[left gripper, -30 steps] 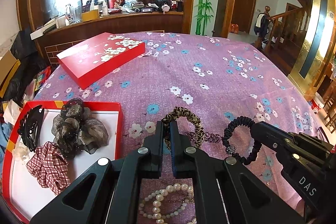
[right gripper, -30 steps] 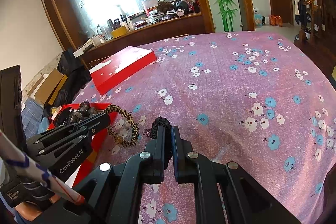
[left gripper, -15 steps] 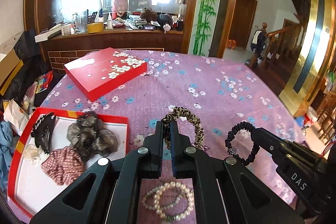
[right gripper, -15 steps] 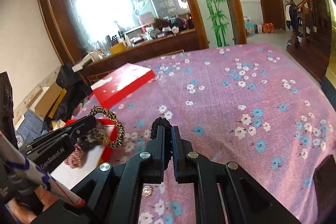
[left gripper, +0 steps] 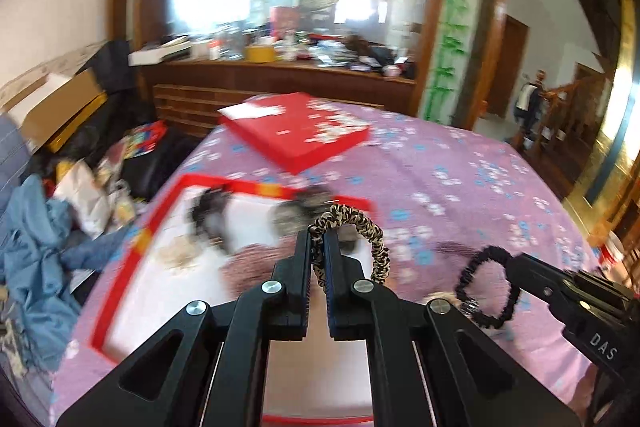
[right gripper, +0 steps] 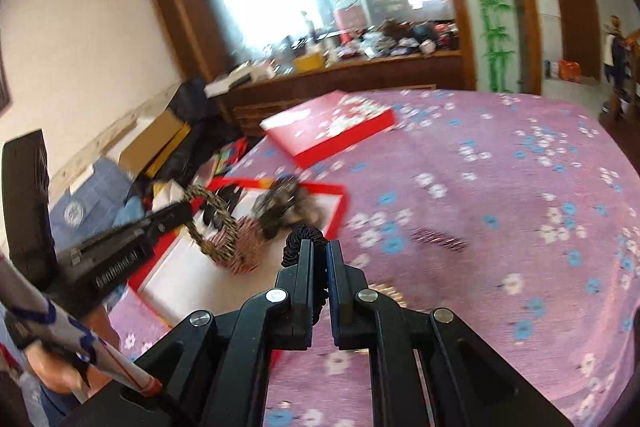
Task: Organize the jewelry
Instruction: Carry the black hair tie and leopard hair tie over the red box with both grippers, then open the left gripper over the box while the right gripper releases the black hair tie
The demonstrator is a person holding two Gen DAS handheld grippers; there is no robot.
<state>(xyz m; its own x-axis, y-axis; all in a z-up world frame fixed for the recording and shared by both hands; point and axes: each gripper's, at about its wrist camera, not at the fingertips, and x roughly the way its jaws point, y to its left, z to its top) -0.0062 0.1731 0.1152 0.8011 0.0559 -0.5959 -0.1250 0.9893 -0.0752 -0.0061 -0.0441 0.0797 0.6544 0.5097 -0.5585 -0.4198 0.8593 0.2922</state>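
Note:
My left gripper is shut on a leopard-print hair tie, which it carries above the open red box with a white floor. In the right wrist view that gripper and its leopard tie hang over the same red box. My right gripper is shut on a black coiled hair tie, held in the air near the box's right wall. From the left wrist, the right gripper shows at right with the black tie. A checked scrunchie and dark hair accessories lie in the box, blurred.
The red box lid with white blossoms lies further back on the purple flowered cloth. A dark beaded piece lies on the cloth right of the box. Clutter, cardboard and blue cloth are piled off the table's left edge. A wooden counter stands behind.
Both grippers rose and swung left with their hair ties, from over the cloth to over and beside the red box. The pearl necklace has left the left wrist view.

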